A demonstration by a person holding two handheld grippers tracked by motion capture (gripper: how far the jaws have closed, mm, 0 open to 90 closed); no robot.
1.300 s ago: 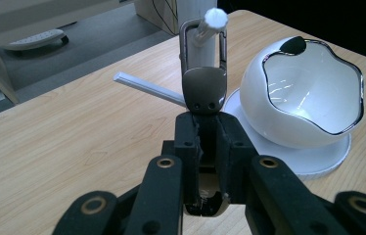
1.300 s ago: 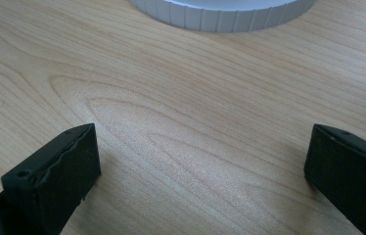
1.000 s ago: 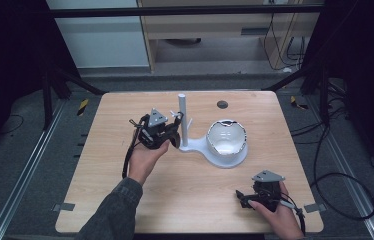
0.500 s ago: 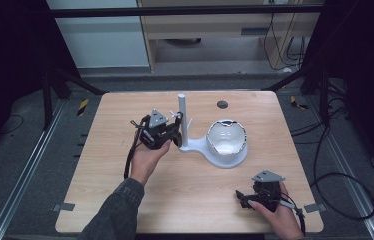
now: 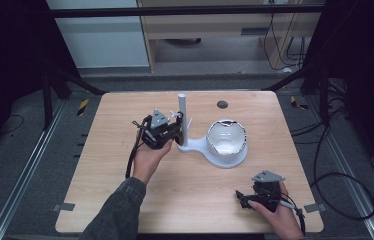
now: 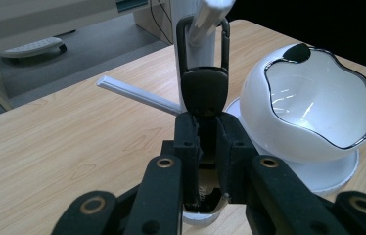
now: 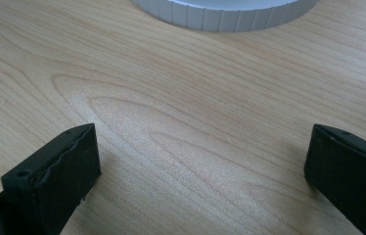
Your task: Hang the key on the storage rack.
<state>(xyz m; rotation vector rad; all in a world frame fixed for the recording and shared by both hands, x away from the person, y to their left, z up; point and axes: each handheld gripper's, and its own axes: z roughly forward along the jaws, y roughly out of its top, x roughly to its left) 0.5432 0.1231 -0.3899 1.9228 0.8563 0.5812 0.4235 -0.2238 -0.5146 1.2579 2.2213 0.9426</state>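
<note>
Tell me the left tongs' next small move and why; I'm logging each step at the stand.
Probably ease the left tongs slightly down, then open. They're shut on a black clip whose loop already sits over a peg of the white stand, so its weight could settle there. The right tongs rest open over the table.

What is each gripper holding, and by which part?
Left gripper clamps a black key fob by its lower body, loop over a stand peg. Right gripper holds nothing.

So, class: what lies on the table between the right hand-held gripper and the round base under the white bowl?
Bare wood. In the right gripper view, open jaws frame plain tabletop up to the ribbed base; the high view agrees, from right hand-held gripper to white bowl.
</note>
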